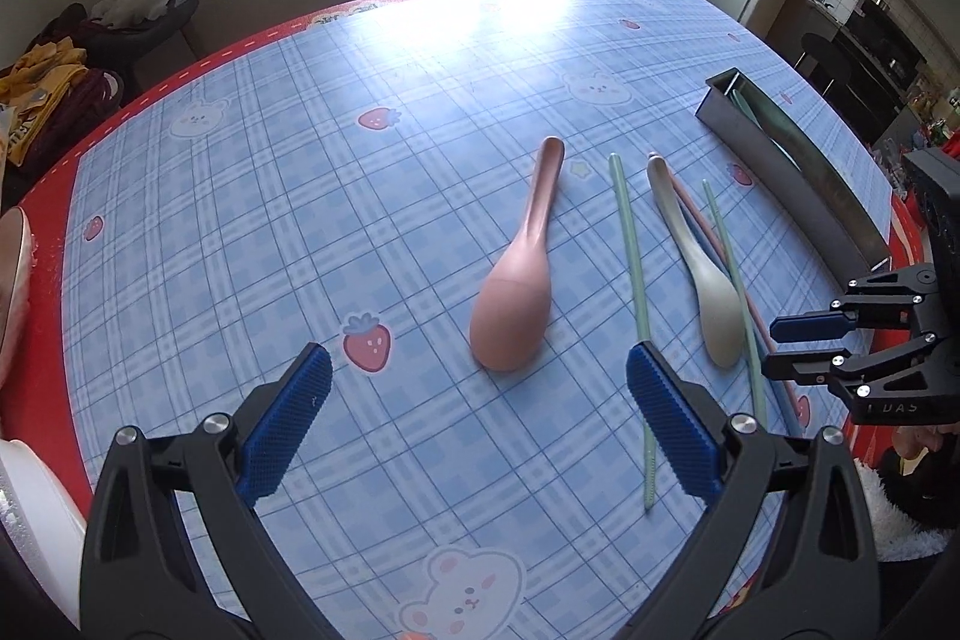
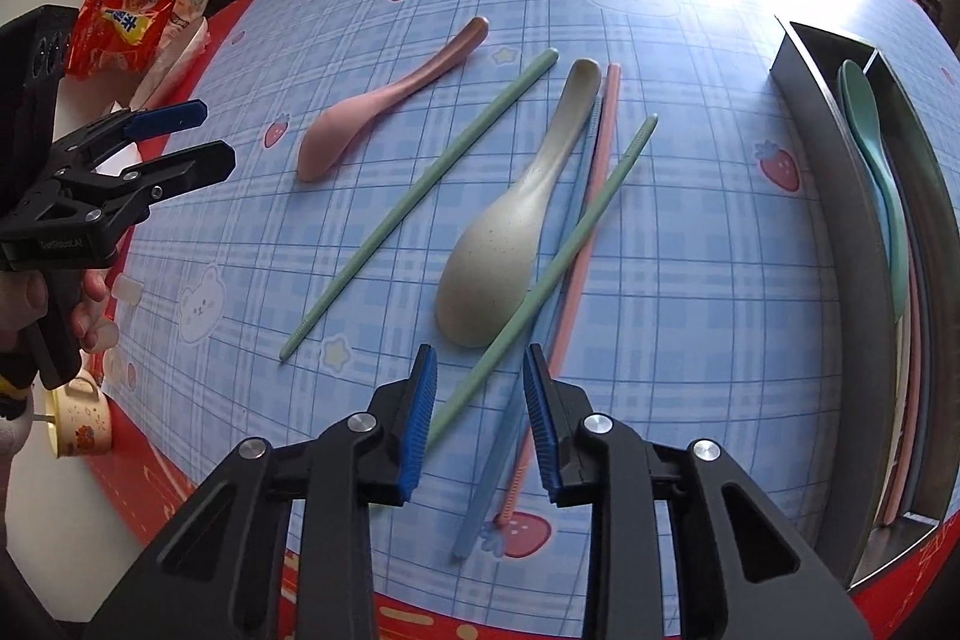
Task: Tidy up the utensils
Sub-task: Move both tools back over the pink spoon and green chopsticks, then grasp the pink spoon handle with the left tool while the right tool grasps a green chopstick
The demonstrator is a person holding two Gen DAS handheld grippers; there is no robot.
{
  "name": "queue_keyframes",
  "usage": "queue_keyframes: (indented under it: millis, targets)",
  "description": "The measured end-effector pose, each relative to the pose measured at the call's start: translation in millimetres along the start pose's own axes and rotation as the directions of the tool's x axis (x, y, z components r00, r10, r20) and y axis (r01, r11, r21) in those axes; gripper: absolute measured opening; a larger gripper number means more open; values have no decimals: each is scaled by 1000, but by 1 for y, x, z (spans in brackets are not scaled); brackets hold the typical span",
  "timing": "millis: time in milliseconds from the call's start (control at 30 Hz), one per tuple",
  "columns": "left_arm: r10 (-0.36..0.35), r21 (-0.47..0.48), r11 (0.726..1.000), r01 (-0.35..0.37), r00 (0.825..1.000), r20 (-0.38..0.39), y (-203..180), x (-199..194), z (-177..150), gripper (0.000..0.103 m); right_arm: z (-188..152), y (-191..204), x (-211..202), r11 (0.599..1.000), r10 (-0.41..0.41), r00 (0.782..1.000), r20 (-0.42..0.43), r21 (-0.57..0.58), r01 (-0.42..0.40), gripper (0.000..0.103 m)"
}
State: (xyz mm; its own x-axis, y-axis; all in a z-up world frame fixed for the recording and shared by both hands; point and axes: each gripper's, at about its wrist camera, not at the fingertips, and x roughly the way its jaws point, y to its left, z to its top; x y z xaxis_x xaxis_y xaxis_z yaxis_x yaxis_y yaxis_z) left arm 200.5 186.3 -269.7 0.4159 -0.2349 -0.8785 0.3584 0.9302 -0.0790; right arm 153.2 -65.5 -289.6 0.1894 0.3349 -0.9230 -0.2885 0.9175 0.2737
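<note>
The right gripper (image 2: pixel 479 421) is hovering low over the crossed bundle of chopsticks beside the beige spoon (image 2: pixel 503 244). Its pads are partly drawn in but pressing on nothing yet — the green chopstick (image 2: pixel 543 274), the blue chopstick (image 2: pixel 516 418) and the pink chopstick (image 2: pixel 576 274) are all passing through the gap between them. The left gripper (image 1: pixel 480 424) is standing wide and empty, pointing down at the pink spoon (image 1: pixel 516 292), with a second green chopstick (image 1: pixel 630 292) lying just beside its right pad.

To do this step well, the right hand is probably needing to single out one stick. The green one lies on top and across the spoon's bowl, so closing squarely on it alone, near its lower end, looks cleaner than pinching three at once. A crooked pinch risks the thin stick swivelling or dragging the spoon with it.

The metal tray (image 2: pixel 840 280) is sitting at the table's right edge, well apart from the loose pieces. It is already holding a teal spoon (image 2: pixel 870 148) and, under it, pink and pale sticks lying lengthwise.
</note>
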Motion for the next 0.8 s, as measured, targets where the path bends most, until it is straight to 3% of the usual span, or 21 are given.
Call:
queue_keyframes:
  millis: [267, 467, 600, 667, 800]
  targets:
    - [-16, -10, 1000, 16, 1000, -3, 8, 4, -6, 97, -2, 7, 12, 1000, -13, 999, -45, 19, 14, 27]
    - [-42, -18, 999, 42, 999, -3, 14, 10, -4, 95, 4, 3, 14, 999, -36, 999, -32, 38, 38, 21]
    - [-74, -48, 996, 73, 997, -19, 19, 23, 4, 72, 8, -2, 15, 998, -45, 999, -30, 48, 46, 15]
    - [-106, -79, 991, 104, 994, -22, 24, 30, 9, 70, 9, -5, 16, 998, -41, 999, -30, 55, 43, 13]
    - [-172, -110, 980, 167, 985, -33, 25, 44, 20, 54, 14, -10, 16, 997, -36, 999, -25, 69, 38, 12]
